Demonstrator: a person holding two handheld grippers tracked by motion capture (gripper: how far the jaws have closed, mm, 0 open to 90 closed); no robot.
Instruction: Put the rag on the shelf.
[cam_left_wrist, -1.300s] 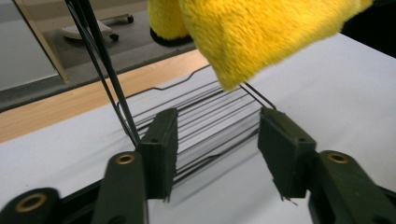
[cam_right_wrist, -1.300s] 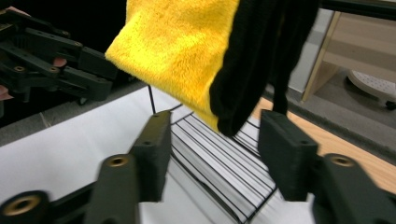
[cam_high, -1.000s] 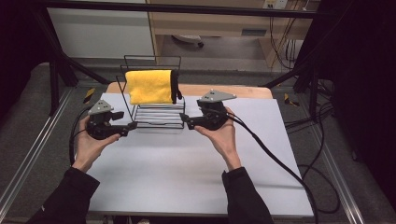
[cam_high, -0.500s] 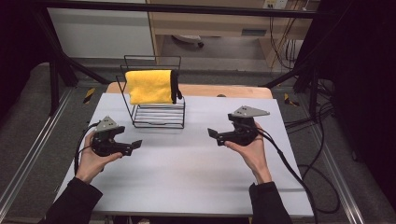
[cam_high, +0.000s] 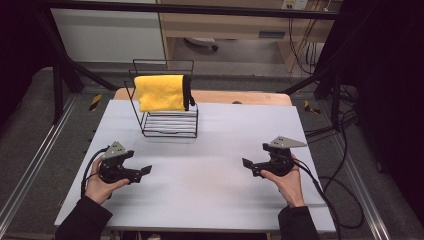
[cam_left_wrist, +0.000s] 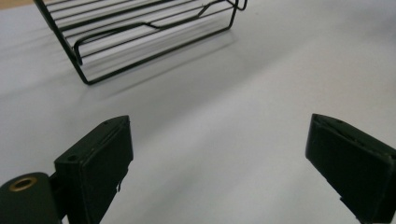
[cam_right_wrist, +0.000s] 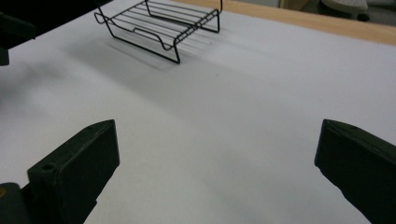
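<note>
- Yellow towel (cam_high: 160, 92) already draped over the wire rack (cam_high: 170, 125); seemingly nothing left.
- Left gripper (cam_high: 145, 171) and right gripper (cam_high: 247, 164) released, just spread, empty, well apart from rack.

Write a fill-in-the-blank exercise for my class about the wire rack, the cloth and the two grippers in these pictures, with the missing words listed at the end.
1. The cloth draped over the black wire rack is ____ in colour.
2. The jaws of the left gripper stand ____, with nothing between them.
3. The right gripper hovers over the ____ table, its jaws apart.
4. Seen from the high view, the rack stands nearer the ____ gripper.

Missing words: yellow; open; white; left
</note>
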